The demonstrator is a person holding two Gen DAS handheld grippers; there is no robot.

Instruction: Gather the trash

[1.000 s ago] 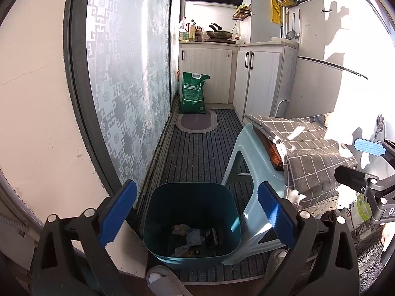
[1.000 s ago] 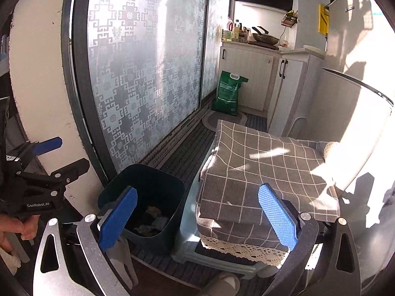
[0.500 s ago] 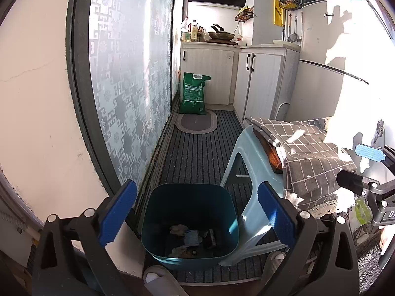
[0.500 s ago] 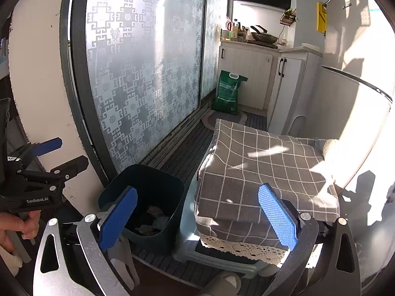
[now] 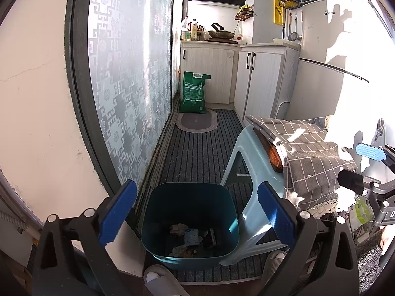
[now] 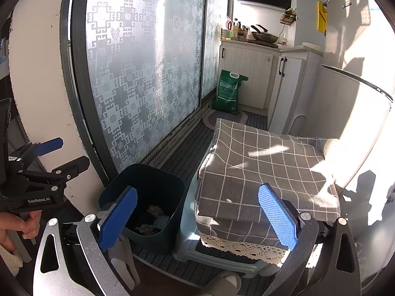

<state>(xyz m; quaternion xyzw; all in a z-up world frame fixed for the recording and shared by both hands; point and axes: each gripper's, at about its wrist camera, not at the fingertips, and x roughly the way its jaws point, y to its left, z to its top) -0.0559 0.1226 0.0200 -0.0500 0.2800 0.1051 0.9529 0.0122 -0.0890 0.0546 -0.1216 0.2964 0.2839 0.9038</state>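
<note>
A dark teal trash bin (image 5: 190, 249) stands on the striped floor mat, with crumpled paper and wrappers (image 5: 188, 236) in its bottom. It also shows in the right wrist view (image 6: 172, 190). My left gripper (image 5: 196, 214) is open and empty, held above and in front of the bin. My right gripper (image 6: 197, 219) is open and empty, over the gap between the bin and a plastic stool (image 5: 249, 148). Each gripper shows at the edge of the other's view: the right gripper (image 5: 363, 170), the left gripper (image 6: 61, 155).
The pale blue stool (image 6: 187, 222) to the right of the bin carries a grey checked cloth (image 6: 261, 165). A patterned sliding glass door (image 5: 130, 74) runs along the left. A green bag (image 5: 193, 92), an oval mat (image 5: 196, 123) and white cabinets (image 5: 261, 79) are at the far end. Slippered feet (image 5: 158, 278) are at the bottom.
Both views have shifted slightly; the bin sits a little lower in the left wrist view. Both grippers stay open and empty.
</note>
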